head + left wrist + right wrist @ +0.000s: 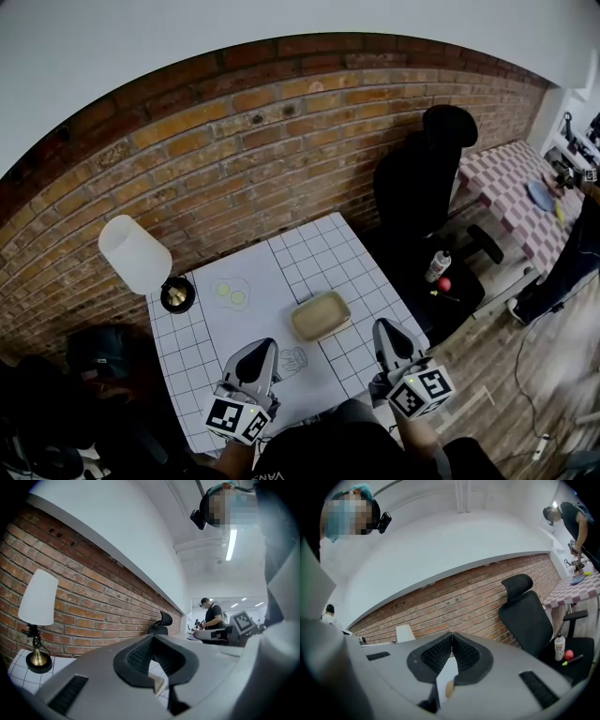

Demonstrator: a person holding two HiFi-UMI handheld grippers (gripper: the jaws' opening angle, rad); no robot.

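Left tool and right tool are held clenched and empty, flanking the beige tray on the tabletop; approach is judged pending, jaws to be parted first

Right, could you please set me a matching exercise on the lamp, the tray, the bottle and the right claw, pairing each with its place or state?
Things:
1. lamp
2. beige tray
3. bottle
4. right claw

Places or states:
a. on the seat of the black office chair
b. shut, with nothing between its jaws
c. at the back left corner of the table
d. on the table, right of its middle

Pairs: 1-c; 2-d; 3-a; 4-b.
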